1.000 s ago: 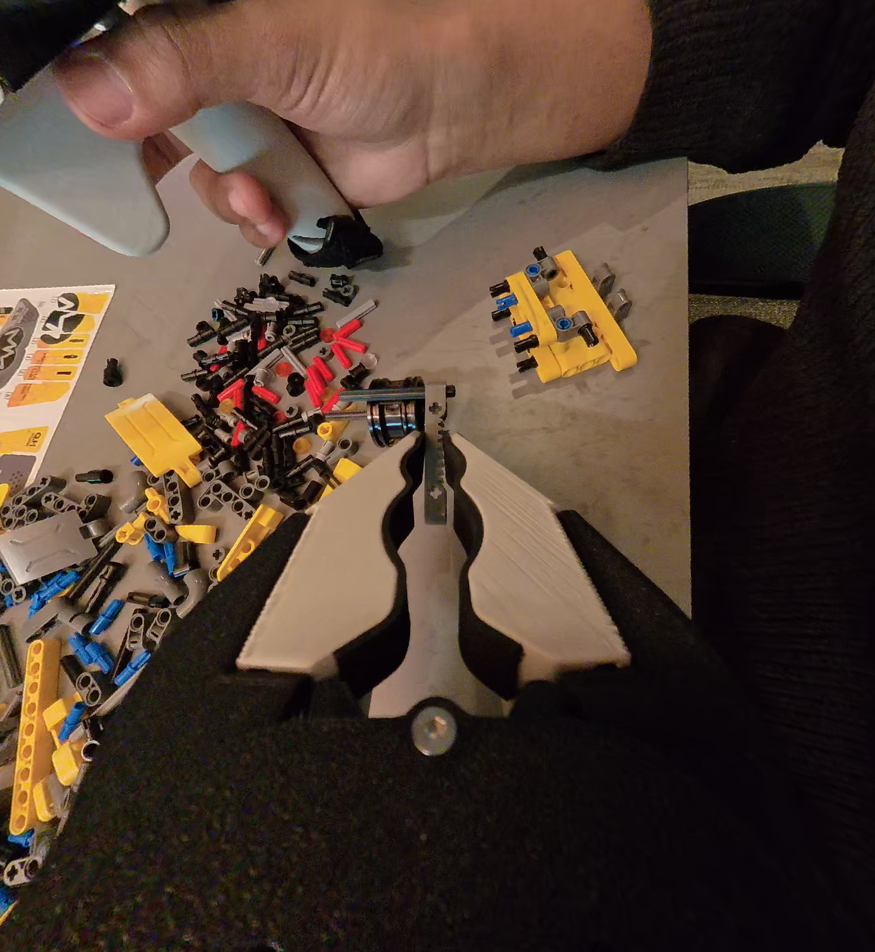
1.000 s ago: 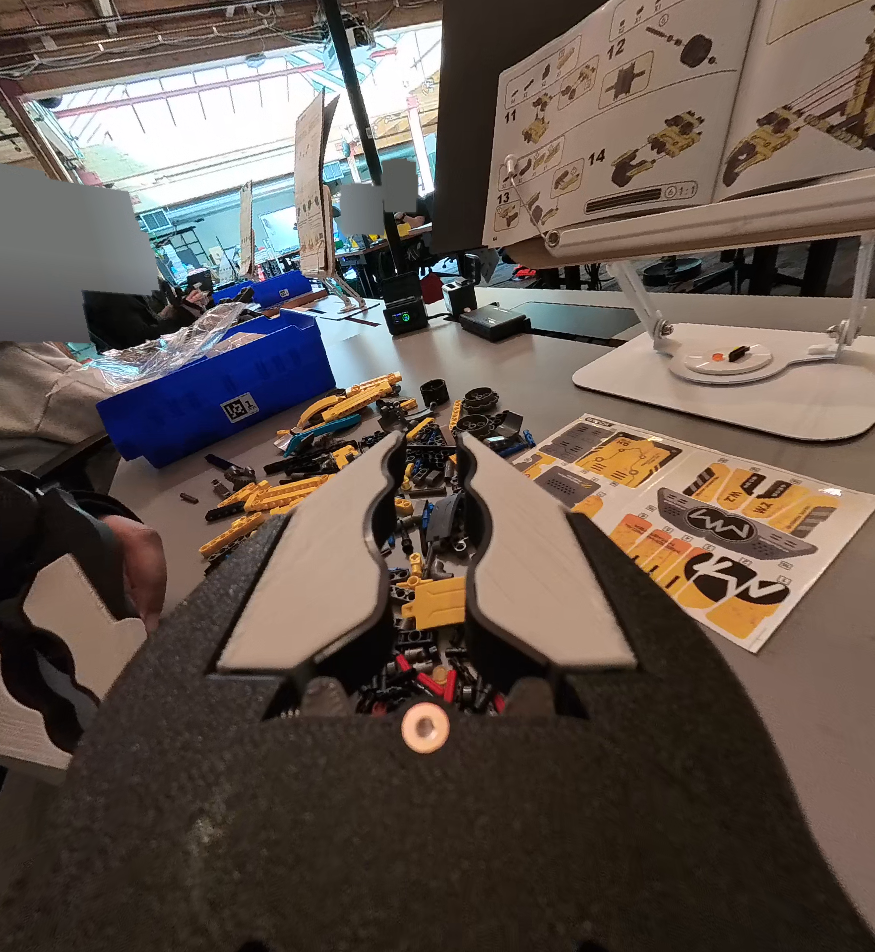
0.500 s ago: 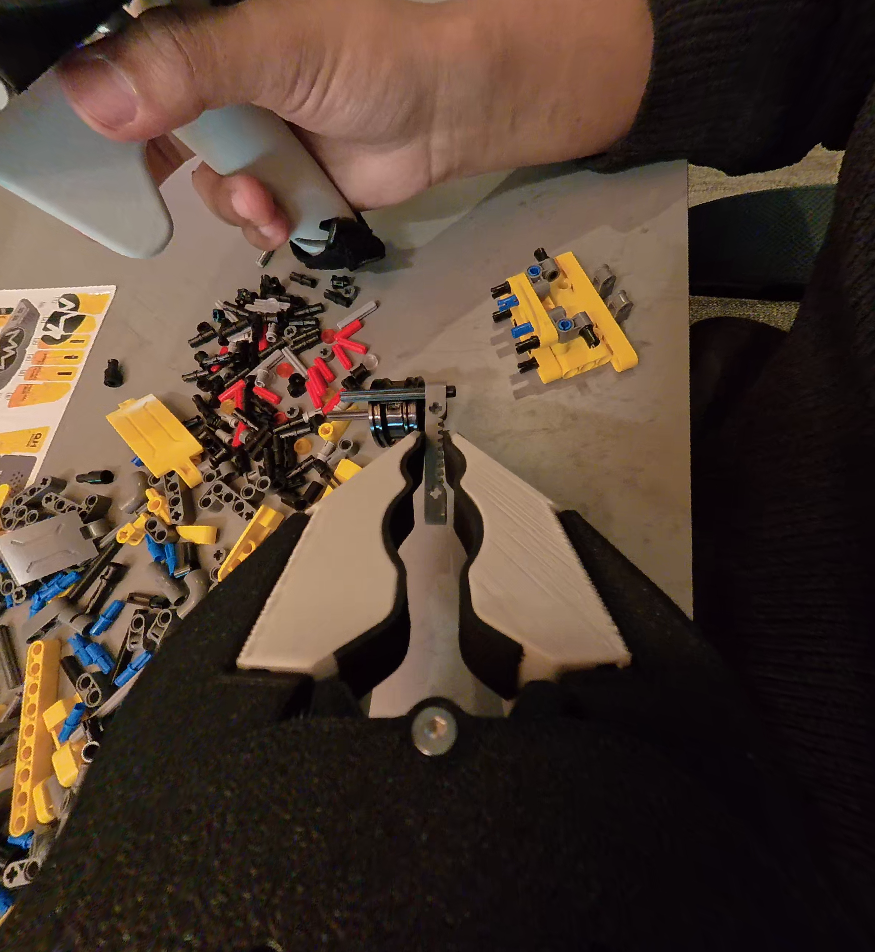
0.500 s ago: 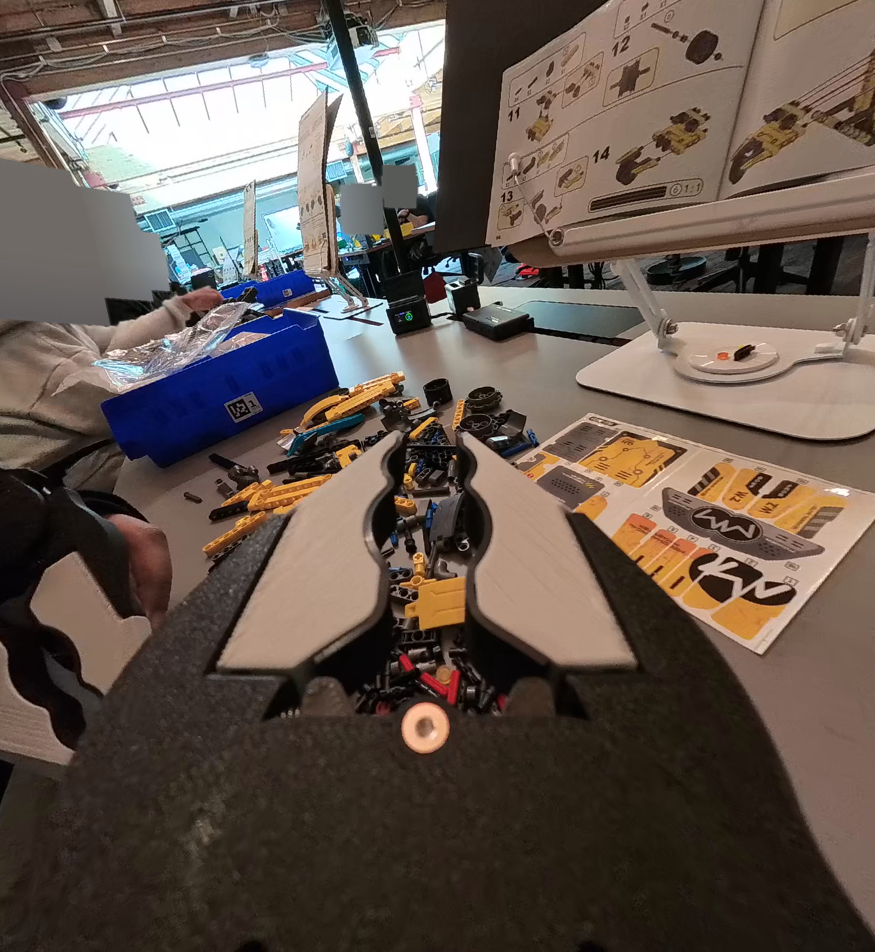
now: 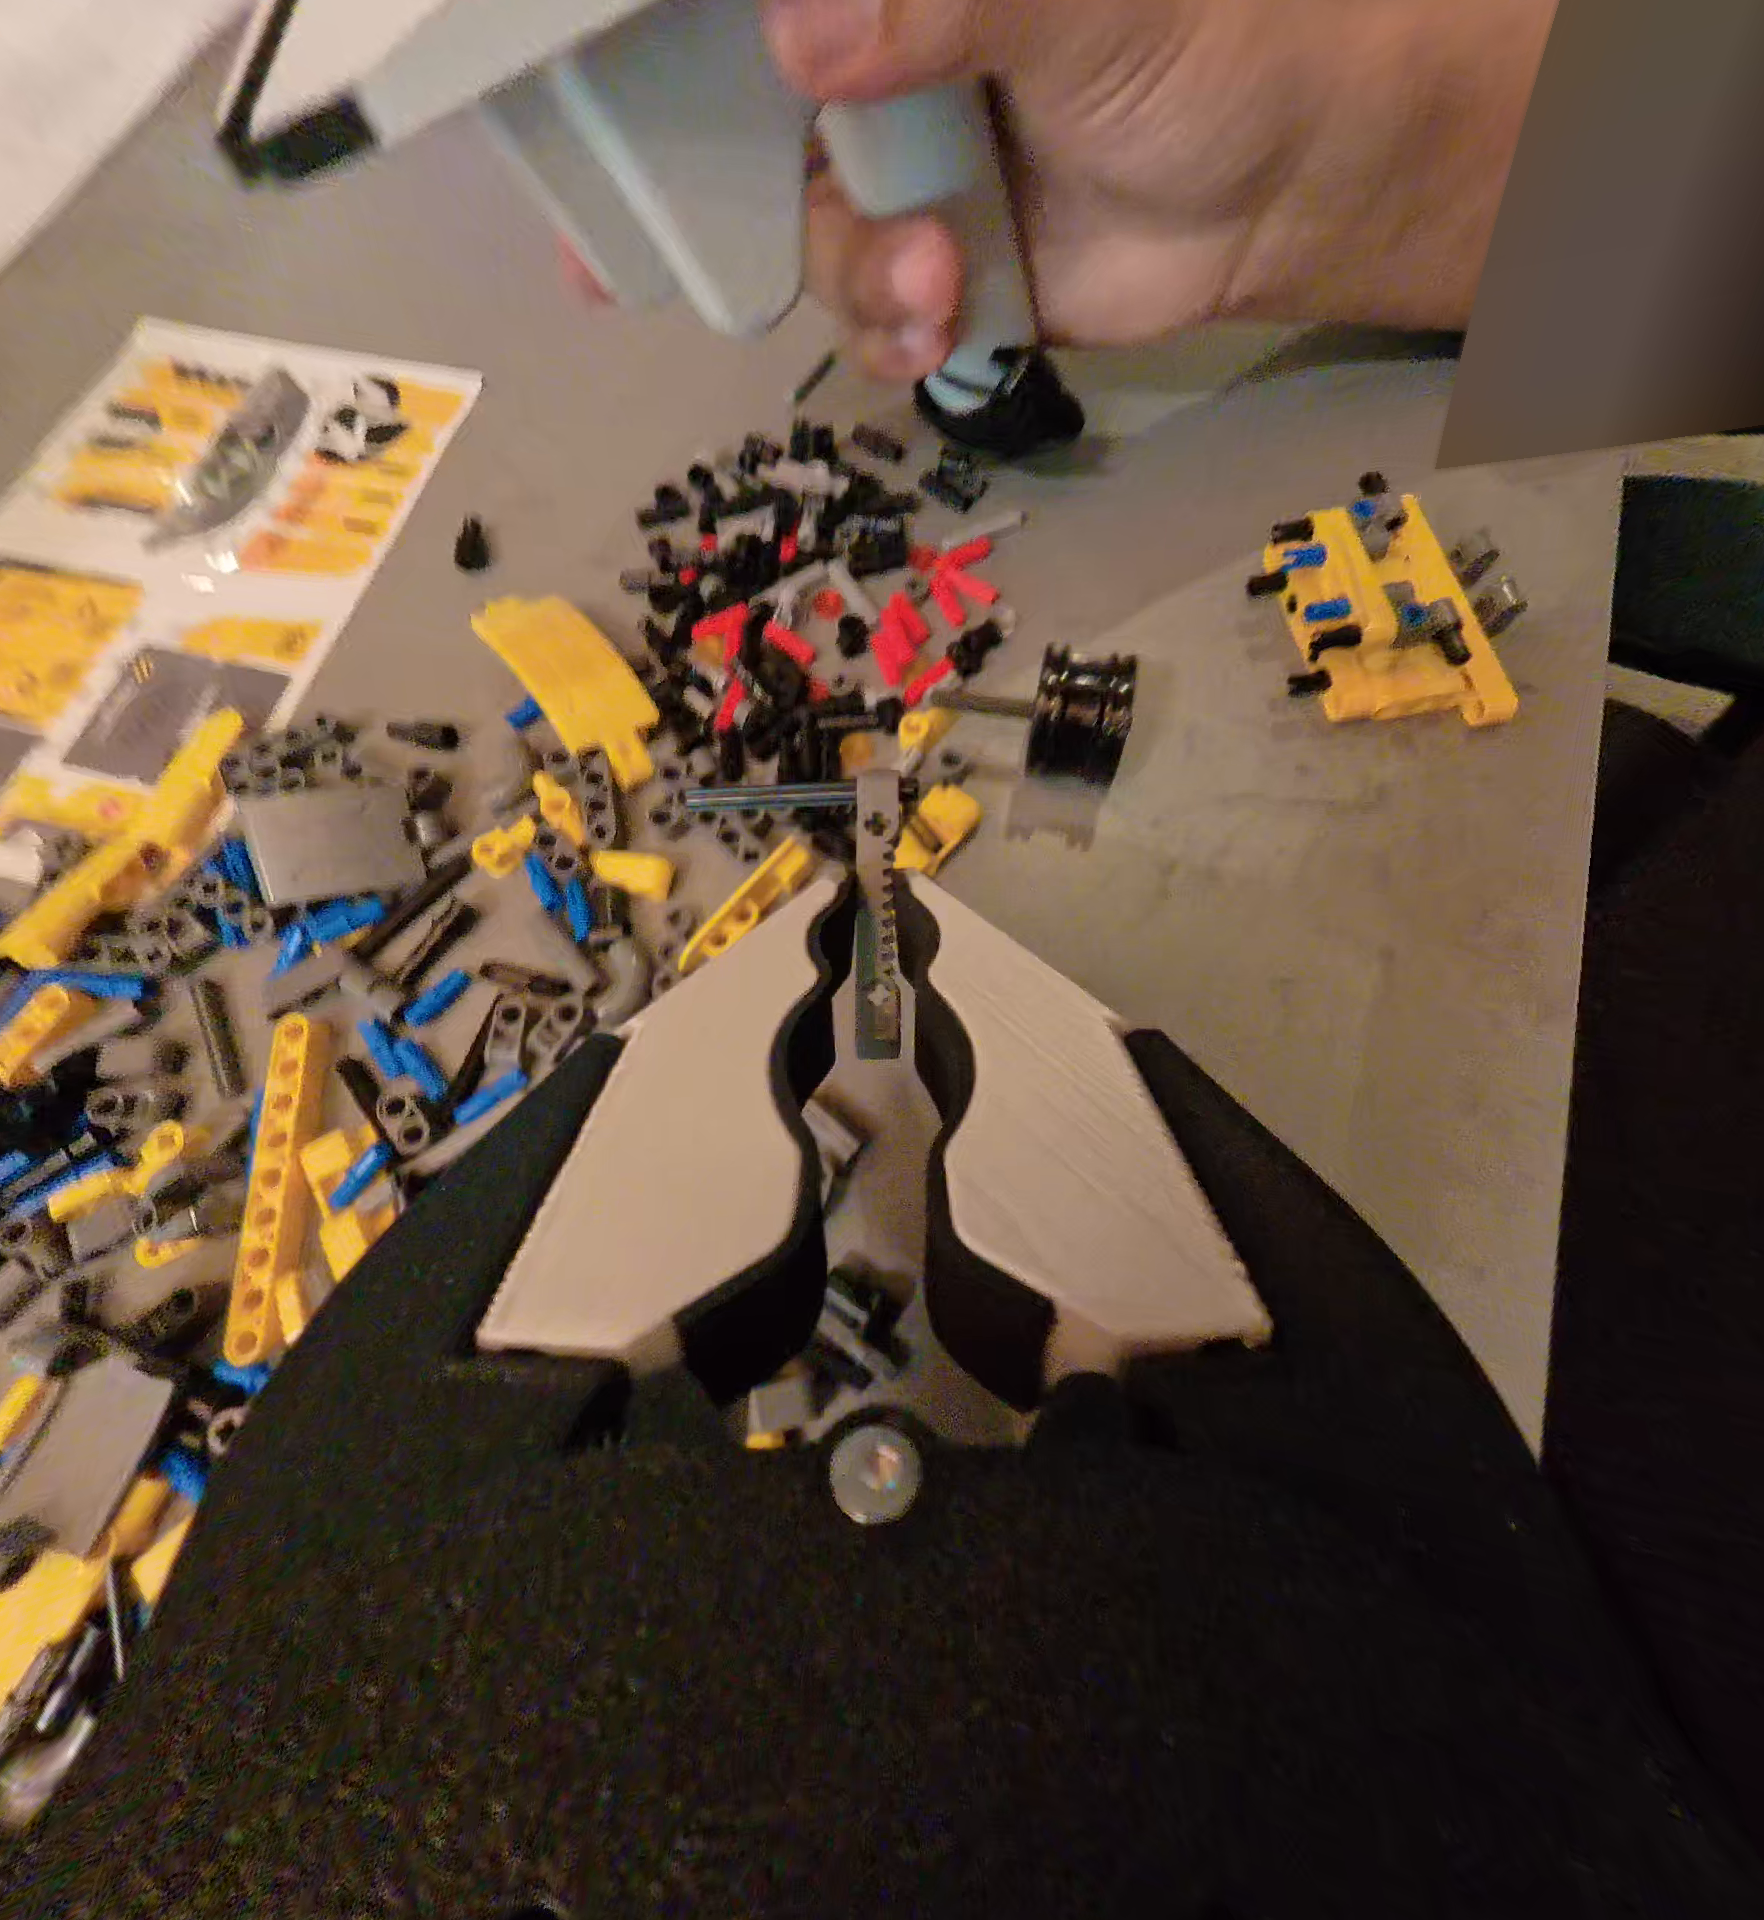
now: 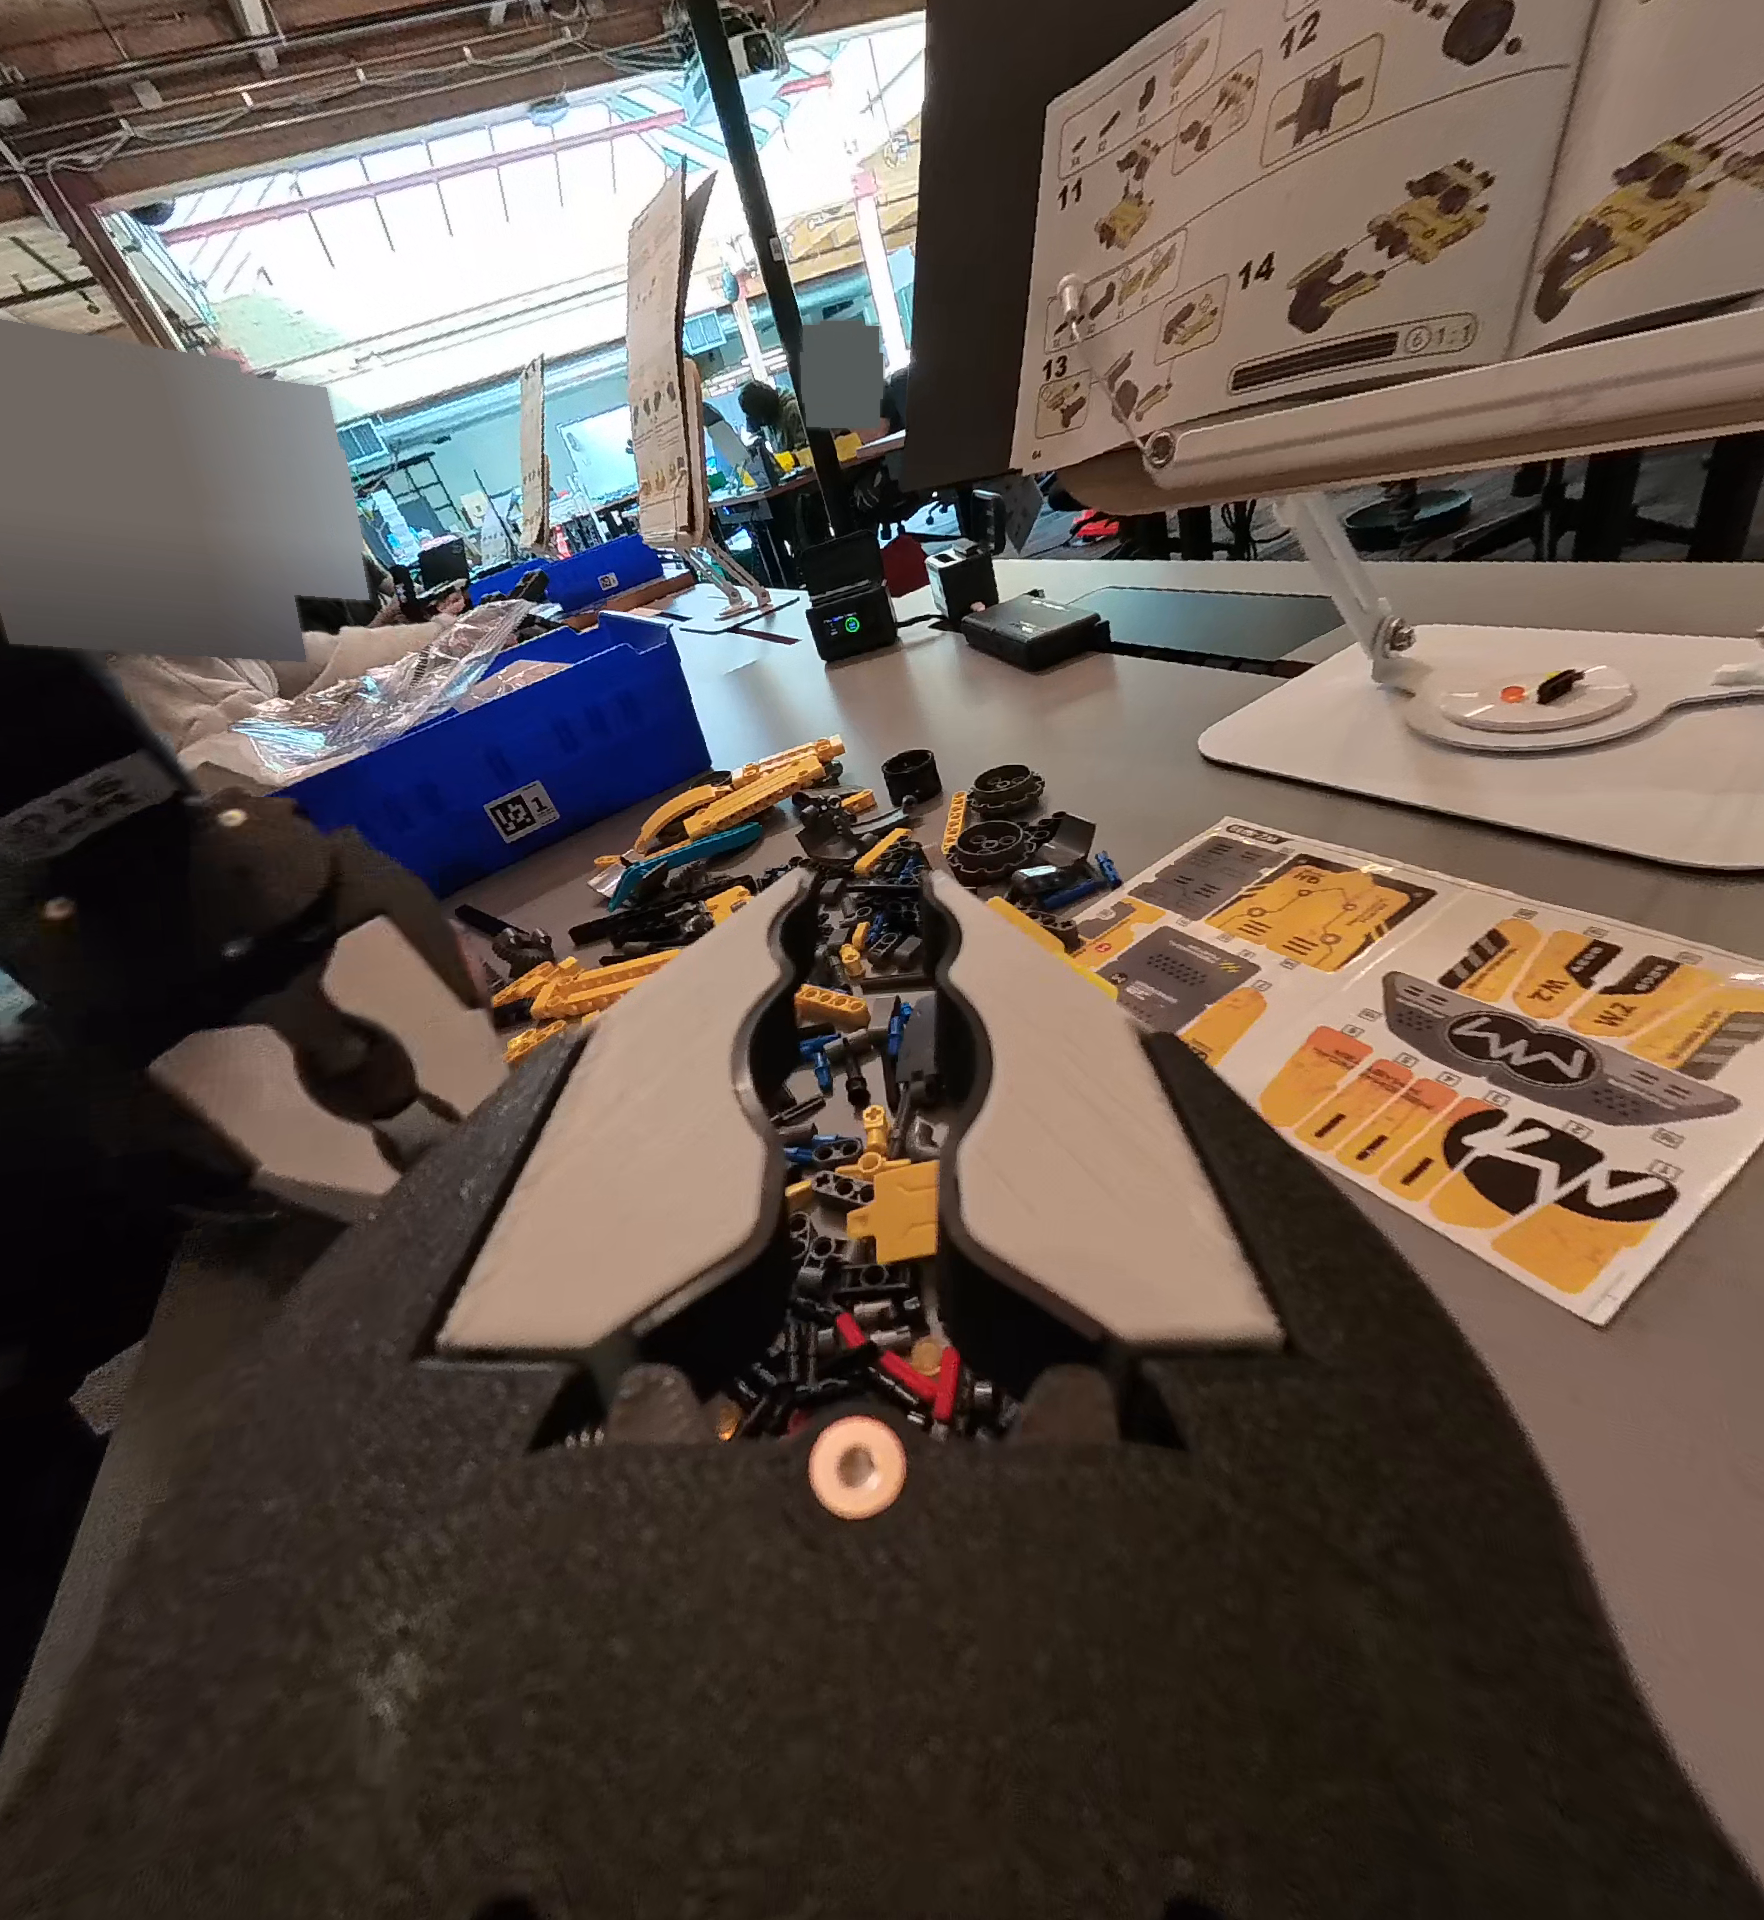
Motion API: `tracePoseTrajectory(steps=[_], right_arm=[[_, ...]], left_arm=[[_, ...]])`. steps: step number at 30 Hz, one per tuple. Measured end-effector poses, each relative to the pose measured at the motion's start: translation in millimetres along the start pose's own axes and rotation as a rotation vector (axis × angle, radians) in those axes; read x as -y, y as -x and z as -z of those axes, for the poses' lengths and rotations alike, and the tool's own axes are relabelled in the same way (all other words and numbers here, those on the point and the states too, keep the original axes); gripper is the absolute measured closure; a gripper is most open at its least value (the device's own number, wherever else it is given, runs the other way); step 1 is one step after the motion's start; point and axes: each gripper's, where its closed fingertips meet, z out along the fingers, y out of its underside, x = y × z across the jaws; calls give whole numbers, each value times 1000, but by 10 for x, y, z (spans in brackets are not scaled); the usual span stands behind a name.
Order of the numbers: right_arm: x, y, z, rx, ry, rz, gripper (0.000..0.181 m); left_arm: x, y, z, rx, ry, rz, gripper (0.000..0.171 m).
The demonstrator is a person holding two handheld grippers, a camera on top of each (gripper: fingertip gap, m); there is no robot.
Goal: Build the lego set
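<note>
My left gripper (image 5: pixel 878 883) is shut on a grey toothed rack piece (image 5: pixel 879 1013) that stands up between the fingertips. A thin dark axle (image 5: pixel 764 798) sticks out to the left from the rack's top. It hovers over the near edge of a pile of small black, red, yellow and blue building parts (image 5: pixel 784 644). A black wheel hub on a grey axle (image 5: pixel 1080 727) lies on the table just beyond, apart from the rack. My right gripper (image 6: pixel 867 894) is open and empty above the same pile (image 6: pixel 857 1091). A hand (image 5: pixel 1221 177) holds its grey handle.
A yellow sub-assembly with blue and black pins (image 5: pixel 1387 613) lies near the table's right edge (image 5: pixel 1584 935). A sticker sheet (image 6: pixel 1480 1039) lies right of the pile. A blue bin (image 6: pixel 504 758) stands at the back left. An open instruction booklet sits on a white stand (image 6: pixel 1532 769) at the back right. My hands' fingertips stand some 15 cm from each other.
My left gripper has pulled back and up with the rack and axle. The black wheel hub, earlier right at the rack's top, now lies apart on the table. The right hand has lifted.
</note>
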Motion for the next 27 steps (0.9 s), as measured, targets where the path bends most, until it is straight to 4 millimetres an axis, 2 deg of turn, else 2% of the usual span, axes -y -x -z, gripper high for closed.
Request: tracePoseTrajectory(steps=[4, 11, 13, 17, 21, 24, 27], right_arm=[[7, -7, 5, -4, -1, 5, 163], [10, 1, 7, 8, -3, -21, 162], [13, 19, 6, 15, -3, -27, 163], [71, 54, 32, 17, -15, -11, 162], [145, 73, 80, -7, -22, 62, 163], [177, 85, 110, -35, -16, 142, 163], [185, 94, 122, -58, -9, 208, 163]], left_arm=[[-145, 197, 84, 20, 36, 50, 166], [-241, 620, 253, 153, 17, 119, 161], [-209, 745, 356, 183, -31, 153, 148], [-226, 1075, 650, 258, -127, 234, 147], [-381, 1434, 982, 368, -189, 291, 147], [-491, 1566, 1144, 393, -232, 341, 147], [-498, 1569, 1200, 365, -279, 386, 147]])
